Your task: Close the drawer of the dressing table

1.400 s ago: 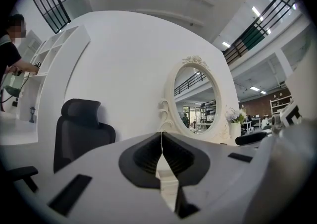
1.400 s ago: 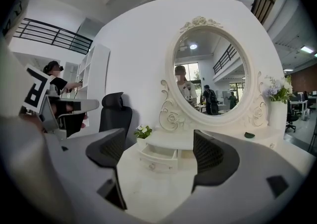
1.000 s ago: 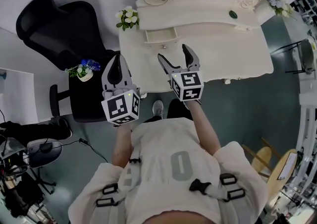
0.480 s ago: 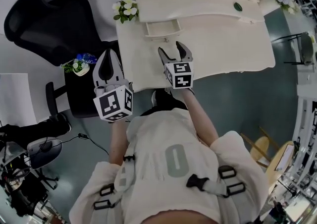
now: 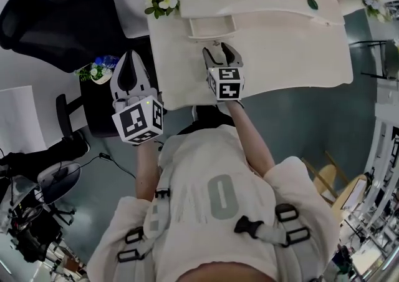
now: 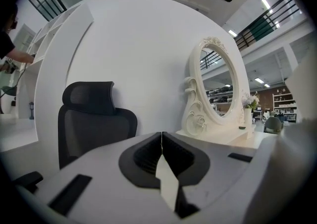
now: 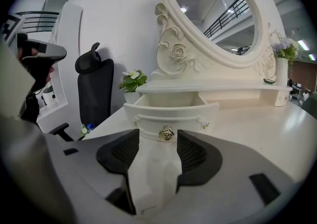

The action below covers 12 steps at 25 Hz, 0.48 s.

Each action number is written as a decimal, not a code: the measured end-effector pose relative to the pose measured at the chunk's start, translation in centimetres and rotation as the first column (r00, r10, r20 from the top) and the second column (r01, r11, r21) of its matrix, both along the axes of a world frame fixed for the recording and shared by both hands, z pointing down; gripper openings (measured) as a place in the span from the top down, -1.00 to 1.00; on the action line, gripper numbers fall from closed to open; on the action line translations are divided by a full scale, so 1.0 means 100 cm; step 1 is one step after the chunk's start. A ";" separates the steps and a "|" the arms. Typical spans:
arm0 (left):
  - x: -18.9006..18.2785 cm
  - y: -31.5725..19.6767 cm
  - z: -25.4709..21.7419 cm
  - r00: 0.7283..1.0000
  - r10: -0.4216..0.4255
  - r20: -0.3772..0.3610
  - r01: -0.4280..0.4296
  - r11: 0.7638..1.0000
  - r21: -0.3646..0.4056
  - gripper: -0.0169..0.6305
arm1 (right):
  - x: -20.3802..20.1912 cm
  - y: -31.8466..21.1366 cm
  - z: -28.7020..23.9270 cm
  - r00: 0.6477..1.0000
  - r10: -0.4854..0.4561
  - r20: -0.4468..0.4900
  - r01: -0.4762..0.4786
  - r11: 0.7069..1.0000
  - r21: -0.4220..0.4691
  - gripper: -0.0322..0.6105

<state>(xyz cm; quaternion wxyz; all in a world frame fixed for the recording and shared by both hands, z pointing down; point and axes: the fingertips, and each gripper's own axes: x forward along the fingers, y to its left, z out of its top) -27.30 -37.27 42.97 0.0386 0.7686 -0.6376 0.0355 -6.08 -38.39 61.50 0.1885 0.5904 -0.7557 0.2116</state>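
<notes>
Drawer (image 5: 212, 27) is standing pulled out of the raised back part of the white bench (image 5: 293, 56), beside a small flower pot (image 5: 161, 0). Right claw (image 5: 222, 50) is hovering over the benchtop just in front of the drawer face. Its jaws are half spread and have just been closing, with the gold knob (image 7: 166, 132) showing between the tips, pads not pressing it. Left claw (image 5: 131, 56) is hanging off the bench's left edge near the black chair (image 5: 56, 19), jaws pressed together on nothing.

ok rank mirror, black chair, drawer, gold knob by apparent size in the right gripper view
1. mirror
2. drawer and black chair, roughly alike; chair is farther away, so unranked
3. gold knob
</notes>
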 end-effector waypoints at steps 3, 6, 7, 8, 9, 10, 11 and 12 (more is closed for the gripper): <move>-0.009 -0.006 0.004 1.000 -0.026 0.007 0.026 1.000 -0.012 0.89 | 0.002 -0.002 0.002 1.000 0.007 0.000 -0.007 1.000 -0.003 0.19; -0.015 -0.010 0.006 0.999 -0.044 0.012 0.044 0.999 -0.015 0.89 | 0.005 -0.005 0.005 1.000 0.015 -0.003 -0.015 1.000 -0.005 0.26; -0.016 -0.011 0.006 0.999 -0.048 0.013 0.048 0.999 -0.017 0.89 | 0.006 -0.005 0.005 1.000 0.019 -0.003 -0.019 1.000 -0.007 0.29; -0.016 -0.012 0.007 0.999 -0.051 0.014 0.051 0.999 -0.018 0.89 | 0.006 -0.005 0.006 1.000 0.023 -0.003 -0.023 1.000 -0.009 0.33; -0.017 -0.013 0.007 0.999 -0.053 0.014 0.053 0.998 -0.020 0.89 | 0.007 -0.005 0.006 1.000 0.027 -0.004 -0.027 1.000 -0.009 0.36; -0.017 -0.014 0.007 0.998 -0.054 0.013 0.054 0.998 -0.020 0.89 | 0.008 -0.005 0.006 0.999 0.032 -0.006 -0.032 0.999 -0.009 0.40; -0.017 -0.016 0.007 0.999 -0.053 0.013 0.054 0.998 -0.020 0.89 | 0.010 -0.006 0.006 0.999 0.039 -0.009 -0.039 0.999 -0.008 0.45; -0.016 -0.017 0.007 0.999 -0.051 0.012 0.052 0.998 -0.019 0.89 | 0.011 -0.007 0.006 0.999 0.045 -0.011 -0.045 0.999 -0.006 0.51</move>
